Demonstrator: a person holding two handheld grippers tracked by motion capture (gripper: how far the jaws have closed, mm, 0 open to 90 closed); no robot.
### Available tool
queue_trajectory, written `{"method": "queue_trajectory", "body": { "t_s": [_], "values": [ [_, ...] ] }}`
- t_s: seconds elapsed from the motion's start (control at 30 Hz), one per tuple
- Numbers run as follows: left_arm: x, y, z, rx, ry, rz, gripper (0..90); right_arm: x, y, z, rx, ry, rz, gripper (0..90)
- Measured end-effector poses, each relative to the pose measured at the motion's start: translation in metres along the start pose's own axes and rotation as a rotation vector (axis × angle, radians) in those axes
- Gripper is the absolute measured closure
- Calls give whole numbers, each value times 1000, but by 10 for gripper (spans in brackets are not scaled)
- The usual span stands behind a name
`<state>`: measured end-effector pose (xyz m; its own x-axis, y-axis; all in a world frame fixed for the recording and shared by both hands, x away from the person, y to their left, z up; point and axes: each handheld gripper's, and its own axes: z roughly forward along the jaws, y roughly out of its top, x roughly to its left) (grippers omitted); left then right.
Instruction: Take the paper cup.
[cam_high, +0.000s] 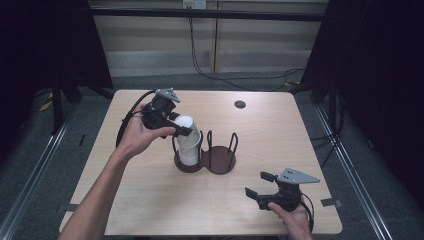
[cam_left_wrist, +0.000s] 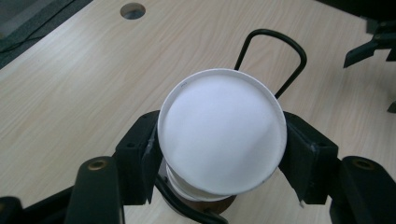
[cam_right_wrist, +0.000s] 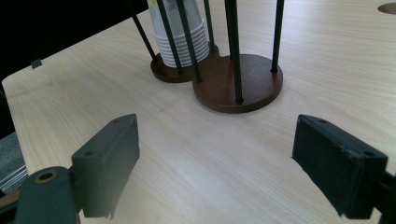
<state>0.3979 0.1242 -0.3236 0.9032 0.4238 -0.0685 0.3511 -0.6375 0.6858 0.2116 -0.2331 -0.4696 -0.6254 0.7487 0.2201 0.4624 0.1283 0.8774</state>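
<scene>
Right gripper (cam_high: 261, 185) sits low at the near edge of the table (cam_high: 150, 205), jaws wide apart with nothing between them. Left gripper (cam_high: 176, 125) is clamped on the top paper cup (cam_left_wrist: 222, 133) of the stack in the holder (cam_high: 220, 161)'s left ring

cup stack (cam_right_wrist: 180, 35) top cropped, holder (cam_left_wrist: 205, 210) mostly hidden

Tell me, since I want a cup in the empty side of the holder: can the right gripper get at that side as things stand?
Probably yes: the right gripper is open, with bare table between it and the empty ring. Only its upright wire loops could obstruct.
</scene>
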Motion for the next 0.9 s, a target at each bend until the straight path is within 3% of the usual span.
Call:
{"method": "queue_trajectory", "body": {
  "t_s": [0.07,0.13,0.2,0.73,0.8,0.9],
  "values": [
    [1,0,-2,-10,-3,-11,362,0,0,0,0,2,-1,142],
    [0,0,-3,-15,24,-25,363,0,0,0,1,0,2,142],
    [1,0,-5,-30,7,-28,364,0,0,0,1,-1,4,142],
    [-19,1,-26,-122,28,15,365,0,0,1,7,-3,2,142],
    [-23,1,-29,-150,14,17,366,0,0,1,9,-3,1,142],
    [-28,2,-32,-142,4,32,366,0,0,1,9,-3,0,141]
  ]
}}
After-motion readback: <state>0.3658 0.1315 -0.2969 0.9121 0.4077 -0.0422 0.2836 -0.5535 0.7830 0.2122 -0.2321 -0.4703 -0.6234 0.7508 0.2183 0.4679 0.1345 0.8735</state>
